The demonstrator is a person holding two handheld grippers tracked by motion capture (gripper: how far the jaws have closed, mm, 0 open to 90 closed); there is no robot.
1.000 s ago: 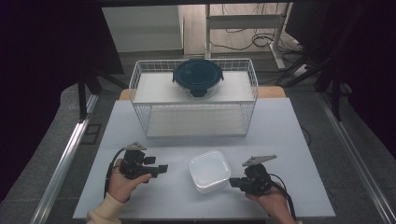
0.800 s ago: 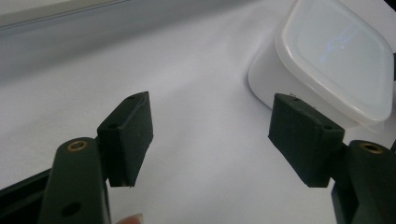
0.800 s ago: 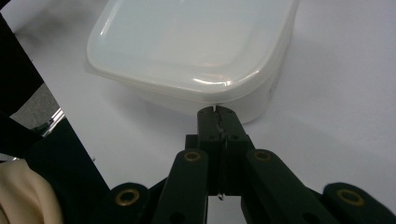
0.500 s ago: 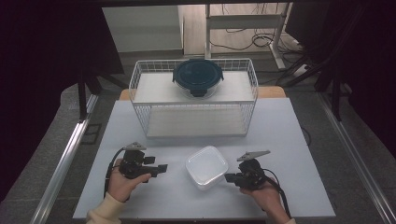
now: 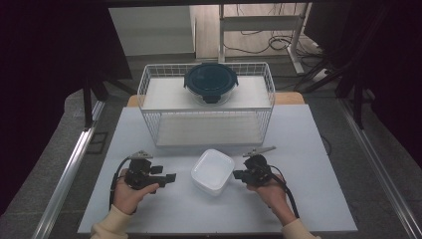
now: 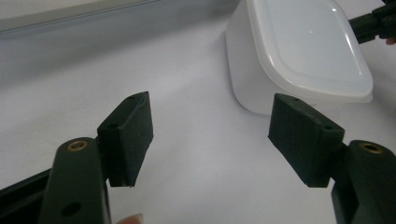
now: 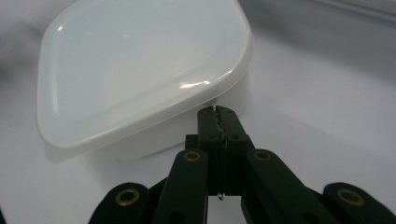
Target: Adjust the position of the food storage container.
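With jaws pressed together, the right gripper [image 5: 238,175] should nudge the lidded white plastic container [image 5: 213,171] squarely below its rim toward the spread-jawed, empty left gripper [image 5: 170,178] so it slides without tipping

A: What blocks the right claw [image 5: 238,175]?

B: The white lidded container [image 5: 213,171] sits right at its closed tips, so no way straight ahead; bare bench [image 5: 308,199] lies open to its outer side and behind it.

A: And the left claw [image 5: 171,178]?

B: Its jaws stand apart over bare bench, the container just ahead of them with a gap between. Beyond the container, the wire basket [image 5: 149,114] walls off the far side, a round dark-lidded bowl [image 5: 211,82] on top.
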